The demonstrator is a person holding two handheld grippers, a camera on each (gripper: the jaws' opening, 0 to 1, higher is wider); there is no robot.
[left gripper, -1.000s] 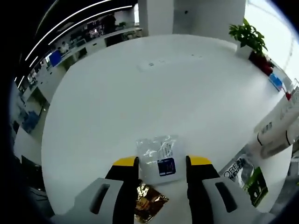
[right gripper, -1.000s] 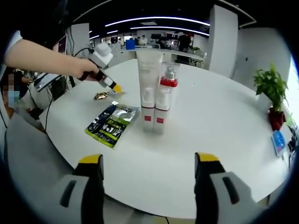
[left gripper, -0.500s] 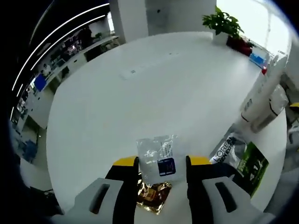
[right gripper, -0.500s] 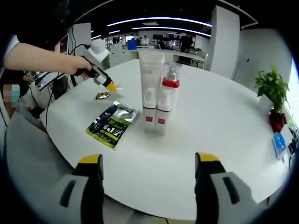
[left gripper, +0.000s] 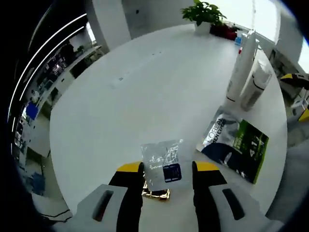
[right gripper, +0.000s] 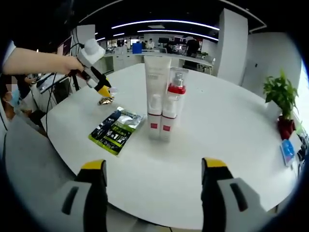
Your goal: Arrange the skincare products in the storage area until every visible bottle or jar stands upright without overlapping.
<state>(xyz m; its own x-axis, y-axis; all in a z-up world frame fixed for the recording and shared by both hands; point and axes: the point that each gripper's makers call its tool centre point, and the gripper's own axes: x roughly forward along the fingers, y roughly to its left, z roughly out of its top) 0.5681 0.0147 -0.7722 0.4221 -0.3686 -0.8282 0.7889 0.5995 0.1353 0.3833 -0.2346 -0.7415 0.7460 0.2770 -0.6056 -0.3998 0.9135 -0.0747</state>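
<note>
The tall white tube with a red band [right gripper: 157, 92] stands upright near the middle of the big round white counter [right gripper: 231, 140]. Right beside it, touching or almost touching, stand a clear bottle with a red collar and pump [right gripper: 175, 96] and two small white bottles [right gripper: 161, 116] in front. None of them lies on another, so this part of the job looks done.

To the left of the tube in the right gripper view, a flat black and green packet [right gripper: 116, 129] lies on the counter. Farther from the tube, past the packet, a small shiny gold sachet [right gripper: 105, 100] lies flat too.

The left gripper [left gripper: 167, 170] holds a small clear plastic sachet with a dark blue label [left gripper: 162, 162] between its jaws. It looks lifted off the counter (the gold sachet sits under it), and I cannot tell if the jaws press on it or just sit on each side. In the right gripper view a person's hand [right gripper: 72, 64] holds this gripper up above the gold sachet.

The right gripper [right gripper: 153, 166] is near the counter's edge, far from the tube. Its jaws are wide apart with nothing in them.

I think what is left is the flat things: the clear sachet needs a spot, and the packets still lie flat.
</note>
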